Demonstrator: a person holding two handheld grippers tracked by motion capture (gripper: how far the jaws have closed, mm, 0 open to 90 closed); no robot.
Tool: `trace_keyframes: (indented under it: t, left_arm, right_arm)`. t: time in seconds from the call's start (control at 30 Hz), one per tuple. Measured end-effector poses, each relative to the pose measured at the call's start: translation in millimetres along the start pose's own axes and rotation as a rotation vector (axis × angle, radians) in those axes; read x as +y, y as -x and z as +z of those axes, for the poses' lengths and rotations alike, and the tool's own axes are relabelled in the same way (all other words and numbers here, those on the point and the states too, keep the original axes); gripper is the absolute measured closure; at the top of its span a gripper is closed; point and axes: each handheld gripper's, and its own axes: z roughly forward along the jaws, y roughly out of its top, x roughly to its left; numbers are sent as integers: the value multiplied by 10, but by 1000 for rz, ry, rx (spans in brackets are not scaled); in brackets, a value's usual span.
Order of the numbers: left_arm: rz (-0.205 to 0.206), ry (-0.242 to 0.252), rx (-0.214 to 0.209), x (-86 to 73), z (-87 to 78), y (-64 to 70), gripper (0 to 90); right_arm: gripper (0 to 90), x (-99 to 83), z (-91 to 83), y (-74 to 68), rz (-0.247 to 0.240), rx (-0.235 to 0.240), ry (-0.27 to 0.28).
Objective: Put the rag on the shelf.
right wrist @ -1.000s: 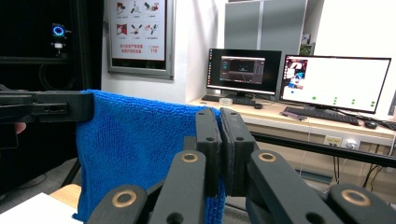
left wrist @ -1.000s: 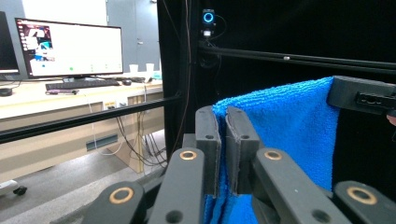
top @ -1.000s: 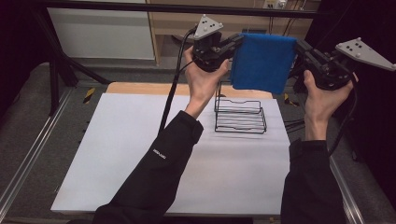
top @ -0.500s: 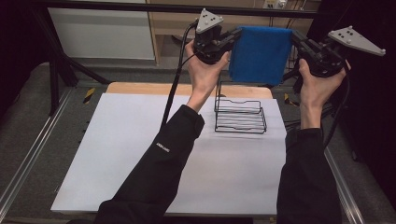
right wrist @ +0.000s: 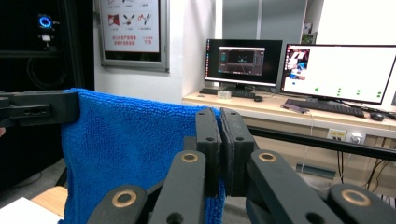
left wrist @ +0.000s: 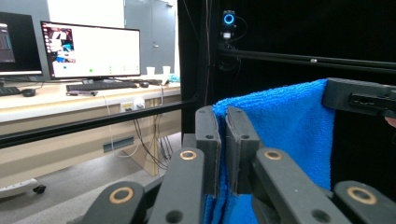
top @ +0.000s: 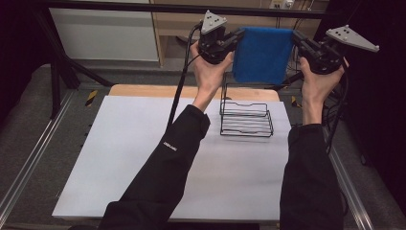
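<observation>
High view shows a blue towel (top: 262, 53) with a fuzzy surface, hanging flat and stretched in the air above the wire rack (top: 246, 118). The left gripper (top: 238, 36) pinches one top corner, the right gripper (top: 298, 39) the other — both clenched. Its lower edge hangs clear above the rack; the white table (top: 119, 158) is wide.

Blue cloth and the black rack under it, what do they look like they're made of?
Blue cloth: looks like terry or microfibre, matte, with a fuzzy looped pile showing close up. Black rack: thin bent wire, probably coated metal, with a dark, slightly glossy finish.
</observation>
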Motion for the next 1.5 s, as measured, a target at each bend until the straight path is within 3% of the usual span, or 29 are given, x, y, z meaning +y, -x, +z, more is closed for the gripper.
trace_keyframes:
  t: [0.5, 0.8, 1.07, 1.5]
  left_arm:
    - [36, -46, -26, -238, -42, -5, 844]
    - [29, -89, -49, -454, -100, 2, 844]
    - [47, -108, -73, -484, -150, 46, 844]
    - [45, -157, -98, -566, -157, 125, 843]
  right_arm:
    - [876, -236, -27, 17, 4, 18, -56]
    - [875, -429, -126, -22, 14, 38, -86]
    - [874, -529, -183, -31, 17, 41, -104]
    - [873, -574, -300, 3, 6, 51, -139]
